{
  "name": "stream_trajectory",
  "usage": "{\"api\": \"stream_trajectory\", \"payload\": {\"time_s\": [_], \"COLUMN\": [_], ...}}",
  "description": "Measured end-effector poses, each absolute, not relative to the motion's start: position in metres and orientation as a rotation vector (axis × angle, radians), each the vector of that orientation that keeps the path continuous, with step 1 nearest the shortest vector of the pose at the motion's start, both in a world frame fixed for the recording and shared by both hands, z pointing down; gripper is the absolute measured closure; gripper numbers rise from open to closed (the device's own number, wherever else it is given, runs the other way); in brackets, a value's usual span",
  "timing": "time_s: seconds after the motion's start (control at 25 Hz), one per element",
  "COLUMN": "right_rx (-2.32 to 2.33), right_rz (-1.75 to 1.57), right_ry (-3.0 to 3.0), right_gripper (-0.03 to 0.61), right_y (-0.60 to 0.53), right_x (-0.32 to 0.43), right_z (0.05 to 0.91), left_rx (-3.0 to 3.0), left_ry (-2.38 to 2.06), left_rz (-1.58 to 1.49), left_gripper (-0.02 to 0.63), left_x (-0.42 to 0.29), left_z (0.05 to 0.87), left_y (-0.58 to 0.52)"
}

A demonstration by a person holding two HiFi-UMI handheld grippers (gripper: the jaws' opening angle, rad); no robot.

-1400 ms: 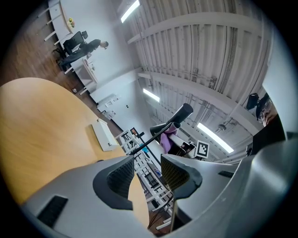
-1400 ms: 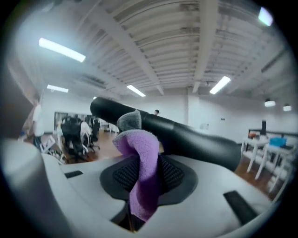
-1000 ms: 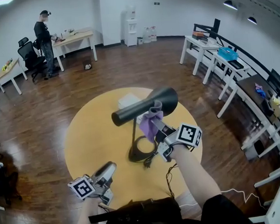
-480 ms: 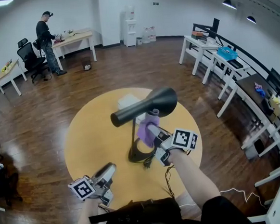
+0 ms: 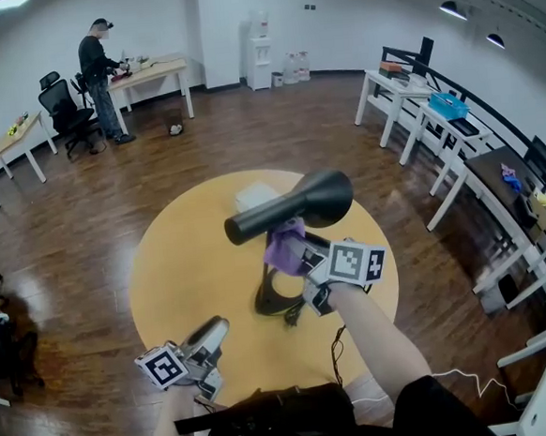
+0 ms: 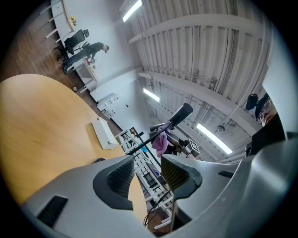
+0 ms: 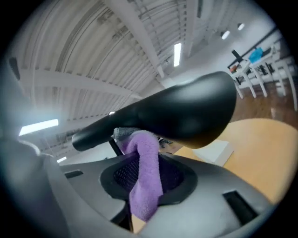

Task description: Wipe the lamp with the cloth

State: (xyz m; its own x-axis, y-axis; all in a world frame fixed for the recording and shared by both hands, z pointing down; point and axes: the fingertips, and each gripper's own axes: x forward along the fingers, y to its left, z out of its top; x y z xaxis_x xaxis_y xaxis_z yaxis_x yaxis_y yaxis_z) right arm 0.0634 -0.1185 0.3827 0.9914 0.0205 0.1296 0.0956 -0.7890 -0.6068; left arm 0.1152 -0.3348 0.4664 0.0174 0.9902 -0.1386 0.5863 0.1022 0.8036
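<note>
Right gripper [image 5: 303, 260] jaws clamped on purple terry cloth [image 7: 145, 179], just above them the black cone-headed desk lamp [image 7: 186, 109]. Left gripper [image 6: 148, 169] jaws apart, empty. Risk: upward pressure could tip the unbraced lamp.

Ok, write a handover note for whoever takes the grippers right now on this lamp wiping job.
Right gripper: shut on the purple cloth, held against the underside of the black lamp head.
Left gripper: open, empty, by the round table's near edge.
Done: cloth gripped and on the lamp.
Left: wiping the rest of the lamp; progress so far cannot be told.
</note>
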Motion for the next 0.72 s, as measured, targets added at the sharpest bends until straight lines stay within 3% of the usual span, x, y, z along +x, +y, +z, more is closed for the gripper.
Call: {"api": "stream_trajectory", "payload": {"time_s": [0.2,0.48,0.72], "right_rx": [-2.156,-2.167,-2.302], "right_rz": [-0.014,-0.031,-0.142], "right_ry": [-0.059,-0.199,0.255], "right_gripper": [0.479,0.479,0.48], "right_y": [-0.102,-0.078,-0.168], "right_x": [0.058,0.032,0.036], "right_z": [0.399,0.43,0.393], "left_rx": [1.563,1.566,1.565], "left_ry": [1.644,1.655,1.651], "left_rz": [0.709,0.712,0.729], "left_gripper": [0.439,0.439,0.439], "left_x": [0.116,0.117,0.117], "left_z": [0.468,0.469,0.474], "left_y": [-0.338,-0.338,-0.34]}}
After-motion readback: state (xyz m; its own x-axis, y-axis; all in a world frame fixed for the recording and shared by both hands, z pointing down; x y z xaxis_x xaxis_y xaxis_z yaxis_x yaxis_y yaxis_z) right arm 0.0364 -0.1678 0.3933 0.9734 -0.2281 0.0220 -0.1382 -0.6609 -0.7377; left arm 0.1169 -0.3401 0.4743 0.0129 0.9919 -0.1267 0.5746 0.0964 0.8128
